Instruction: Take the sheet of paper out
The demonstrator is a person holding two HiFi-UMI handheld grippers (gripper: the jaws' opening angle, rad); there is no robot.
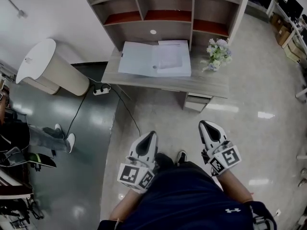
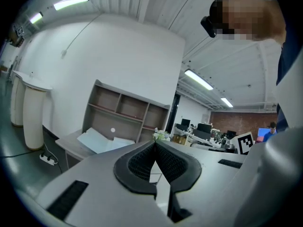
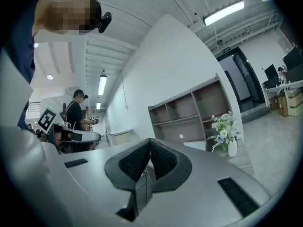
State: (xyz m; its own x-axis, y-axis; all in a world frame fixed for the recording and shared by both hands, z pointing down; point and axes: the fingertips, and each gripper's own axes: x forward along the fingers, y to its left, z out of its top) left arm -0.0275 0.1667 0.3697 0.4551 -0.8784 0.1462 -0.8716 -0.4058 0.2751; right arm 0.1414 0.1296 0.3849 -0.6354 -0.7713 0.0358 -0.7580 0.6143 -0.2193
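Approach step: left gripper [image 1: 150, 137] and right gripper [image 1: 205, 126] both clenched, empty, well apart from desk [image 1: 206, 84]. Next: step closer, open jaws, pinch sheet of paper [image 1: 171, 56] off folder [image 1: 136, 59].

The surface [image 1: 211, 83] looks like matt, pale grey-brown wood-grain board. The hutch [image 1: 165, 13] above it has the same finish, with reddish-brown shelf floors. The open folder [image 1: 139, 59] is smooth and pale blue-white, with a faint plastic sheen. The sheet of paper [image 1: 172, 56] on its right half is white and dull. The floor [image 1: 259, 95] is light and polished, mirroring the lamps; its left part is dark green and just as glossy. The left tongs [image 2: 155, 144] and the right tongs [image 3: 150, 141] have smooth, matt grey plastic shells. Their pads [image 2: 139, 162] are black, rubbery and finely ribbed. The vase [image 3: 232, 148] is smooth and white. The person's shirt [image 1: 192, 200] is dark blue cloth.
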